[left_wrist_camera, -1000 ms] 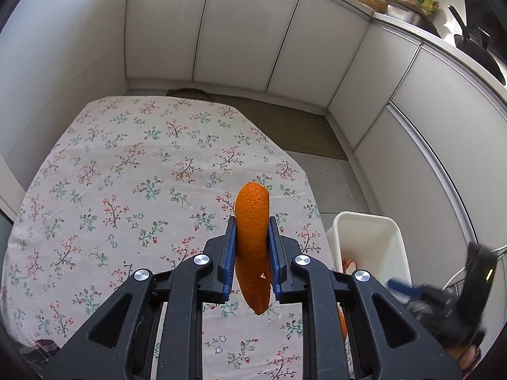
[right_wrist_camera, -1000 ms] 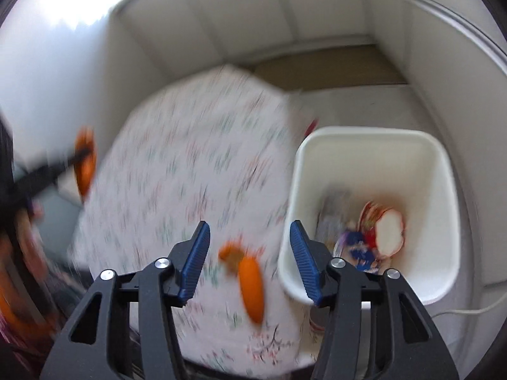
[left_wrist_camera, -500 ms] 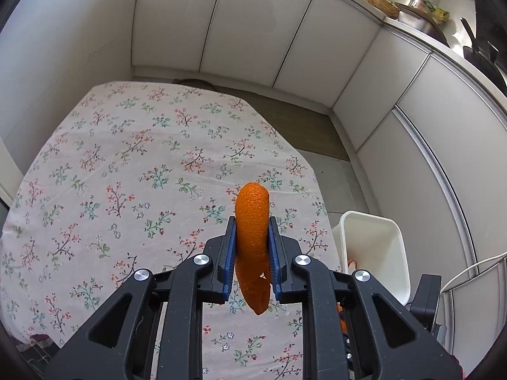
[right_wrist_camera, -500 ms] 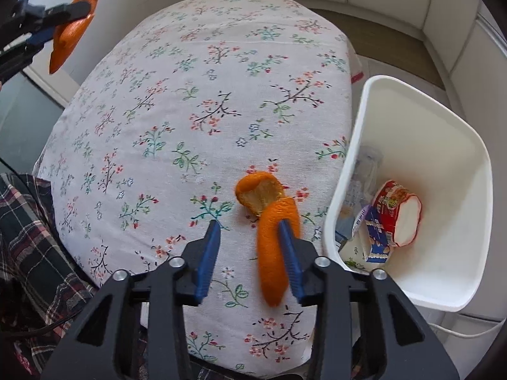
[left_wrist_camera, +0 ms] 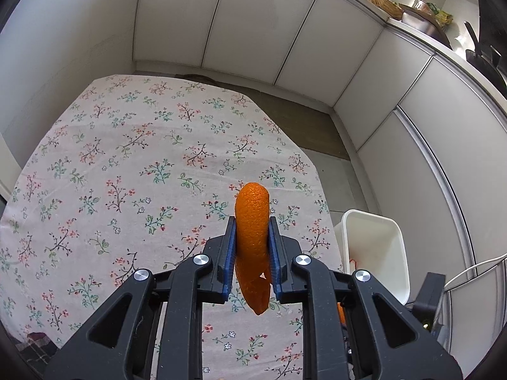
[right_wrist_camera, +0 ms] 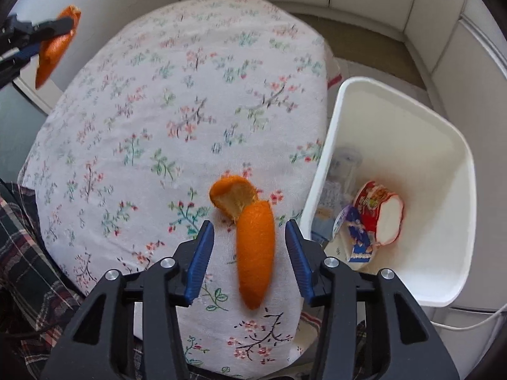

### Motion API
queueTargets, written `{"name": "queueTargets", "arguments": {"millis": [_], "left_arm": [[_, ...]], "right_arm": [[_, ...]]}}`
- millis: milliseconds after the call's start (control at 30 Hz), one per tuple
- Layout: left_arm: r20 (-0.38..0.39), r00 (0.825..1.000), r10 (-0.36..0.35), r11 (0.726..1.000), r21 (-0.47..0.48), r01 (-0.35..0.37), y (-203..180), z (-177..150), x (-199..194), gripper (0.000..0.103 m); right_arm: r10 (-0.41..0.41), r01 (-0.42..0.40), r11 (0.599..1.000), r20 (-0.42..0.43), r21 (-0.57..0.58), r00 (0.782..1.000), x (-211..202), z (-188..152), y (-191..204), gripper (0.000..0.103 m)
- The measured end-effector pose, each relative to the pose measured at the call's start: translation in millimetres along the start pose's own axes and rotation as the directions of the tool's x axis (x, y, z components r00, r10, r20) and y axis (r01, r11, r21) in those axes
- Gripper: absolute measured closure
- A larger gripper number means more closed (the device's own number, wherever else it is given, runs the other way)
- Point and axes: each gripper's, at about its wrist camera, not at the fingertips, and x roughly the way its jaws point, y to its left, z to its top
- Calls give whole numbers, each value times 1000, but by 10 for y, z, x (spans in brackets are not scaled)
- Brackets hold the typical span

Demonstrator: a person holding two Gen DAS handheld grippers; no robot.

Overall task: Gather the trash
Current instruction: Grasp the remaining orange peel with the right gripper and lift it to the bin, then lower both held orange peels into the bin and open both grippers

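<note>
Orange peel, a long curled strip, is clamped between the blue pads of the left gripper and stands nearly upright, its tip rising above the fingertips and its lower end hanging below them. Beneath it lies the table, covered with a white cloth printed with small flowers. In the right wrist view the same gripper and its strip appear at the upper left, held clear above the table's edge.

Right gripper: jaws opening, pointed steeply down over the near right part of the table. A second peel strip sits between the blue pads with a clear gap on each side (neither pad touches it). Its upper end meets a cupped peel piece lying inner side up on the cloth; whether the two are joined cannot be told.

White bin stands on the floor just beside the table's right edge. Inside it: a red and white cup on its side, a blue and white wrapper, and paler items further down that are too blurred to name. The bin is also seen at the right in the left wrist view.

Plaid fabric shows at the lower left below the table edge. White cabinet doors line the walls behind.
</note>
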Motion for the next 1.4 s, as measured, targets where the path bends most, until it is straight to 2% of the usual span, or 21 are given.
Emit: {"name": "queueTargets", "arguments": {"millis": [33,100,200,300,500,700,900,1033,1133,1333,1400], "left_arm": [[-1,1000,0,1000,-3,0,9,-3,10,85],[-4,1000,1,1000,-8,-1,31,-8,29,85],[-10,1000,4,1000,-15,-4,60,-21,54,85],[-9,1000,6,1000,-21,-6,77,-20,64,85],[4,1000,1,1000,-9,-1,28,21,26,85],[29,1000,-9,1000,25,8,-149,80,-47,85],[41,999,-27,998,58,25,-367,101,-91,85],[42,998,-42,996,79,38,-513,99,-83,85],[35,998,-60,993,101,56,-672,88,-47,85],[22,994,-107,983,149,103,-999,59,23,85],[16,992,-128,977,175,123,-1144,44,43,85]], "right_arm": [[2,-2,1000,-7,-7,1000,25,-4,28,57],[-5,5,1000,-28,-10,1000,79,0,50,82],[-4,5,1000,-34,10,999,104,2,39,86],[-16,16,1000,-5,17,1000,46,25,47,88],[-35,29,998,114,52,993,-281,114,-35,88],[-76,46,991,250,124,965,-672,162,-278,88],[-182,104,965,330,239,926,-927,158,-580,88],[-291,166,925,355,340,888,-1043,134,-810,87],[-371,219,883,332,415,867,-1060,111,-964,87],[-441,252,830,309,497,843,-1110,55,-1152,78],[-464,261,816,314,516,828,-1156,22,-1177,59]]}}
